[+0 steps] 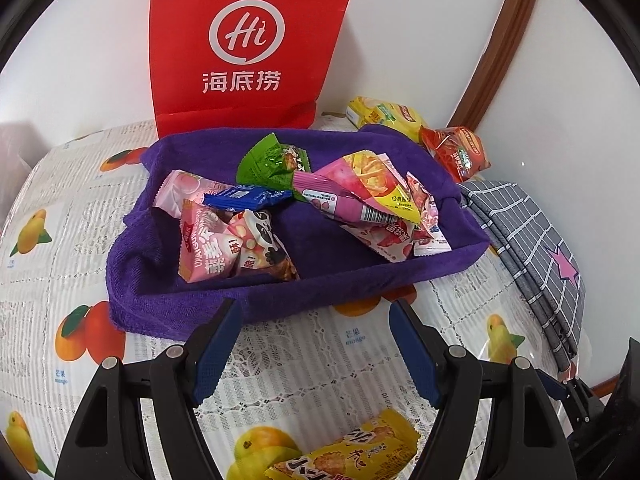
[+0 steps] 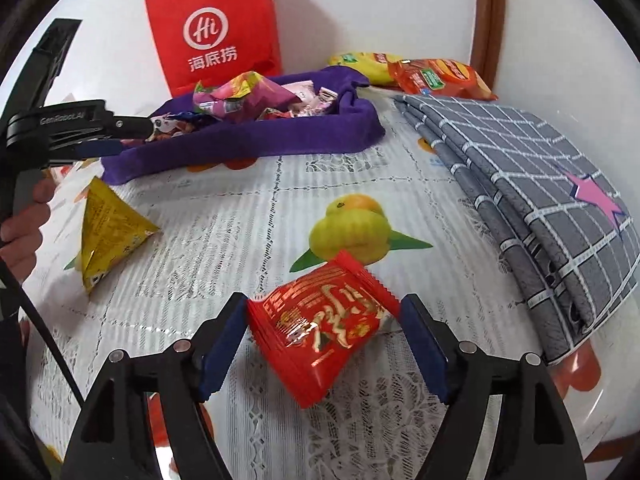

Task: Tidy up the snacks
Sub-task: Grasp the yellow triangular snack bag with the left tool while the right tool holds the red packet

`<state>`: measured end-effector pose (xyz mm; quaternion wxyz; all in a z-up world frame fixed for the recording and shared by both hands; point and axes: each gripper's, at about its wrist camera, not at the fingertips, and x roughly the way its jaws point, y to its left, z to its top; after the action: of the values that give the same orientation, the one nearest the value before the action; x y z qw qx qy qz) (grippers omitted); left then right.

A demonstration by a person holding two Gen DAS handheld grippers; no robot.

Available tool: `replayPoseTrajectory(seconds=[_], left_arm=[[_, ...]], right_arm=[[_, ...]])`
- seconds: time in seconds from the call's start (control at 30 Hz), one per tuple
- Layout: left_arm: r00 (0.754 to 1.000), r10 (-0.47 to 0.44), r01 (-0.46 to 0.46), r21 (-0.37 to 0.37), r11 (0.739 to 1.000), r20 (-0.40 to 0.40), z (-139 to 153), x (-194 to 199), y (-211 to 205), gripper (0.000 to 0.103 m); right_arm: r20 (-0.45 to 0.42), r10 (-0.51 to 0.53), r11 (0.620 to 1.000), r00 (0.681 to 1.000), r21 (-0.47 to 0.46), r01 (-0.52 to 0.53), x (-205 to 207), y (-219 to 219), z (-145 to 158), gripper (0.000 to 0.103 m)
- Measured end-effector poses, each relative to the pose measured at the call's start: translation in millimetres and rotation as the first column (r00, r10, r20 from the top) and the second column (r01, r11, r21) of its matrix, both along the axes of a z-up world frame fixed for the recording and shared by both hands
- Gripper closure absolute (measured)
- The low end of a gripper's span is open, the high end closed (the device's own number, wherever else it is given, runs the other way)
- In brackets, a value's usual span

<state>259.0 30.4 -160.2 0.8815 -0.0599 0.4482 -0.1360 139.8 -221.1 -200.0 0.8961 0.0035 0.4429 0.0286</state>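
A purple cloth basket point(image 1: 352, 280) holds several snack packets, among them a pink one point(image 1: 344, 196) and a green one point(image 1: 268, 160). My left gripper point(image 1: 314, 344) is open and empty just in front of the basket's near wall. A yellow packet point(image 1: 352, 456) lies on the table below it. In the right wrist view my right gripper point(image 2: 322, 334) has its jaws around a red snack packet point(image 2: 324, 332), both pads touching it, above the table. The basket point(image 2: 256, 136) is at the back left. The left gripper point(image 2: 120, 134) reaches over its near corner. A yellow triangular packet point(image 2: 108, 228) lies at the left.
A red paper bag point(image 1: 248, 44) stands against the wall behind the basket. A yellow chip bag point(image 1: 384, 114) and a red chip bag point(image 1: 456, 152) lie at the back right. A folded grey checked cloth point(image 2: 532, 184) lies on the right of the fruit-print tablecloth point(image 2: 248, 216).
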Motion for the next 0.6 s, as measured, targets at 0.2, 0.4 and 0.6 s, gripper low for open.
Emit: replayPoseTrajectory(seconds=[0.2, 0.4, 0.6], left_arm=[[1.000, 0.009, -0.009, -0.026, 1.000, -0.002, 2.2, -0.1, 5.4, 0.029], [1.000, -0.004, 0.004, -0.069, 0.998, 0.004, 6.8, -5.2, 10.0, 0.029], [0.998, -0.065, 0.066, -0.046, 0.997, 0.026, 5.2, -22.9, 5.3, 0.029]], right_arm=[[0.005, -0.013, 1.000, 1.000, 0.005, 0.013, 2.2, -0.4, 2.6, 0.039], [0.014, 0.005, 0.999, 1.000, 0.032, -0.005, -1.7, 2.0, 6.0, 0.041], [0.044, 0.021, 0.999, 0.999, 0.030, -0.022, -9.8, 0.0, 17.6, 0.044]])
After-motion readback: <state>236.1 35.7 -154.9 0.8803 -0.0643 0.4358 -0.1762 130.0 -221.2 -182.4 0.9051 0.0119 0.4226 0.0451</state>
